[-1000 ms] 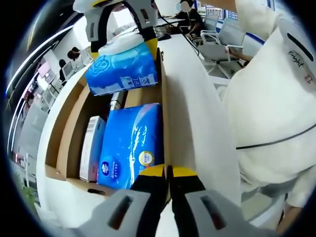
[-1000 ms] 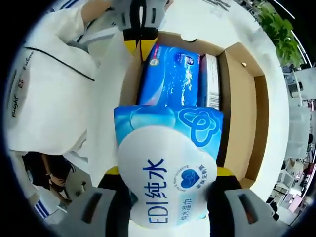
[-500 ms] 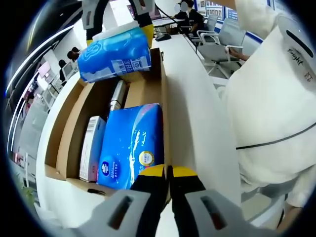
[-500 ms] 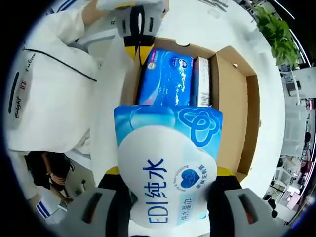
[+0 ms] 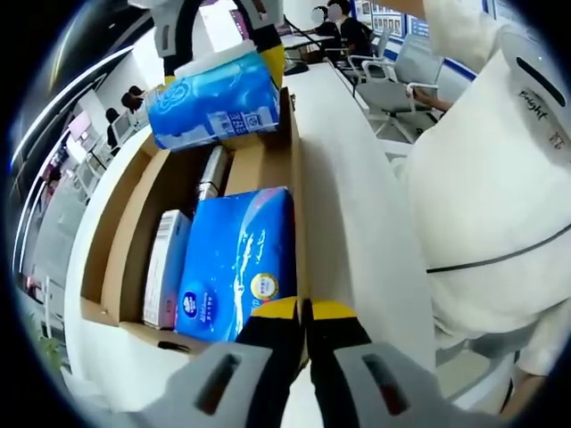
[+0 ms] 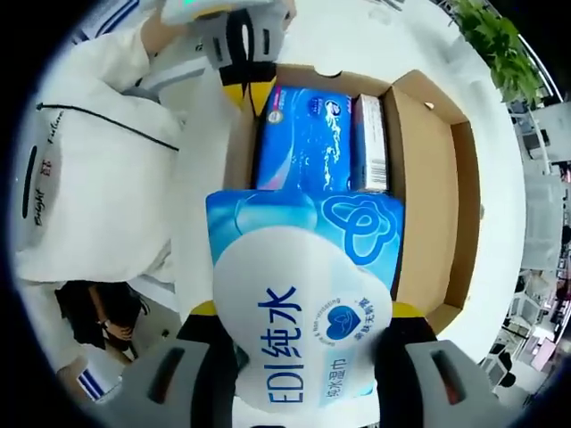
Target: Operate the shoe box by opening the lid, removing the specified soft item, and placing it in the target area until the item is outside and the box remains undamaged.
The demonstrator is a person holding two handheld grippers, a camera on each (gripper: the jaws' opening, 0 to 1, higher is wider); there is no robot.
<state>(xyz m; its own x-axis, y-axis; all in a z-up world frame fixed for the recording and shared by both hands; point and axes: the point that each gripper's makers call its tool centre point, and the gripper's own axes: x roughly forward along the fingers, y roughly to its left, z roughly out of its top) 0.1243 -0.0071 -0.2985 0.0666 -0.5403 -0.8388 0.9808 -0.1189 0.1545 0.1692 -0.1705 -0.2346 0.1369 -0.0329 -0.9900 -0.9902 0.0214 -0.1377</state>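
The shoe box (image 5: 125,267) sat open on the white worktop (image 5: 348,223). The left gripper (image 5: 302,314) had its jaws clenched on the box's near wall, steadying it. The right gripper (image 6: 299,330) gripped the wet-wipes pack (image 6: 299,312), lifted above the box's far end. A blue tissue pack (image 5: 236,263) and a slim carton (image 5: 165,267) lay inside. Extraction looked done; placing the pack in the target area remained.

The wipes pack (image 6: 299,312) hides the right gripper's (image 6: 299,352) jaw tips and part of the box (image 6: 428,205) floor, and its lower edge is cut off.
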